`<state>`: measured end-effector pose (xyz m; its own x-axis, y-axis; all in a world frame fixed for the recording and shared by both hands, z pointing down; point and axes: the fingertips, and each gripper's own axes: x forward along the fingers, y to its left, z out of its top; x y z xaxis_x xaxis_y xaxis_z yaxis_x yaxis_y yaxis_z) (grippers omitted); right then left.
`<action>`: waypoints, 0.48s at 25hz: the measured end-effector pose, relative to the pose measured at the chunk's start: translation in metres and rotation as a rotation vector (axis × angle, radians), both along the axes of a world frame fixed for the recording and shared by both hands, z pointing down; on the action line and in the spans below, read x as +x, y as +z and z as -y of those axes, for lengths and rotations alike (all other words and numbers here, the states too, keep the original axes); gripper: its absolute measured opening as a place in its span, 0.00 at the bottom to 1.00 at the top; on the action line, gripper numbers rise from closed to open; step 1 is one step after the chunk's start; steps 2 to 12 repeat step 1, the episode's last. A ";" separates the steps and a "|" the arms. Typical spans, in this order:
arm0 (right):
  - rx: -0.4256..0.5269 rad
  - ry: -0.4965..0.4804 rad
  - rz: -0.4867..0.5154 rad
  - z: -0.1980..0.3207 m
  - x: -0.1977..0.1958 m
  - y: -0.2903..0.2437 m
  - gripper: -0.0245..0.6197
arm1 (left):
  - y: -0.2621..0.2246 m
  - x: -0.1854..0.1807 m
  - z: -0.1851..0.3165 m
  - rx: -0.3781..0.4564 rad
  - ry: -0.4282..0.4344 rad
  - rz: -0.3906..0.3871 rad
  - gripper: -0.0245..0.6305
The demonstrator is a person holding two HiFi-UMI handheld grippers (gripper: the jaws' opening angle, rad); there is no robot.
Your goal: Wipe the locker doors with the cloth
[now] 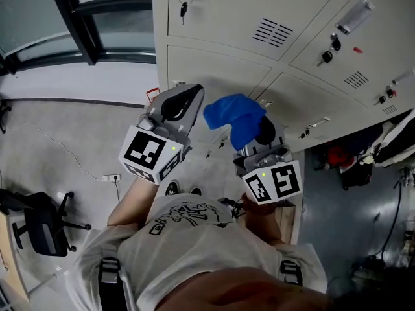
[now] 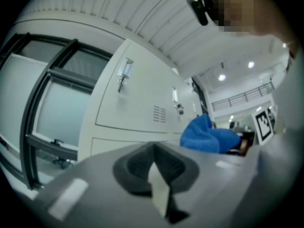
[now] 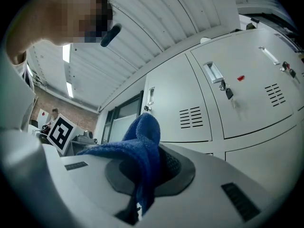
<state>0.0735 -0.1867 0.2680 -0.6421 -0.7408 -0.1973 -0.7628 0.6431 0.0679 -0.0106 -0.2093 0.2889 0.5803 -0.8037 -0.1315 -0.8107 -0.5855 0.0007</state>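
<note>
Cream locker doors fill the top of the head view, with vent slots and keys in the locks. My right gripper is shut on a blue cloth, which bunches over its jaws just short of a door. In the right gripper view the cloth hangs out of the shut jaws, with locker doors behind it. My left gripper hangs beside the cloth at its left, shut and empty. In its own view the left gripper faces a locker door, and the cloth shows at the right.
A dark-framed window stands left of the lockers. On the grey floor lie a power strip with a cable, and a black office chair stands at the lower left. Dark and red items sit on the floor at the right.
</note>
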 end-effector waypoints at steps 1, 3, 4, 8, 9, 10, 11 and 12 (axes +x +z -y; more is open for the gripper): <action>0.001 0.001 0.000 0.001 0.001 0.000 0.08 | 0.000 0.001 0.001 0.001 0.002 0.000 0.04; 0.001 0.001 0.000 0.001 0.001 0.000 0.08 | 0.000 0.001 0.001 0.001 0.002 0.000 0.04; 0.001 0.001 0.000 0.001 0.001 0.000 0.08 | 0.000 0.001 0.001 0.001 0.002 0.000 0.04; 0.001 0.001 0.000 0.001 0.001 0.000 0.08 | 0.000 0.001 0.001 0.001 0.002 0.000 0.04; 0.001 0.001 0.000 0.001 0.001 0.000 0.08 | 0.000 0.001 0.001 0.001 0.002 0.000 0.04; 0.001 0.001 0.000 0.001 0.001 0.000 0.08 | 0.000 0.001 0.001 0.001 0.002 0.000 0.04; 0.001 0.001 0.000 0.001 0.001 0.000 0.08 | 0.000 0.001 0.001 0.001 0.002 0.000 0.04; 0.001 0.001 0.000 0.001 0.001 0.000 0.08 | 0.000 0.001 0.001 0.001 0.002 0.000 0.04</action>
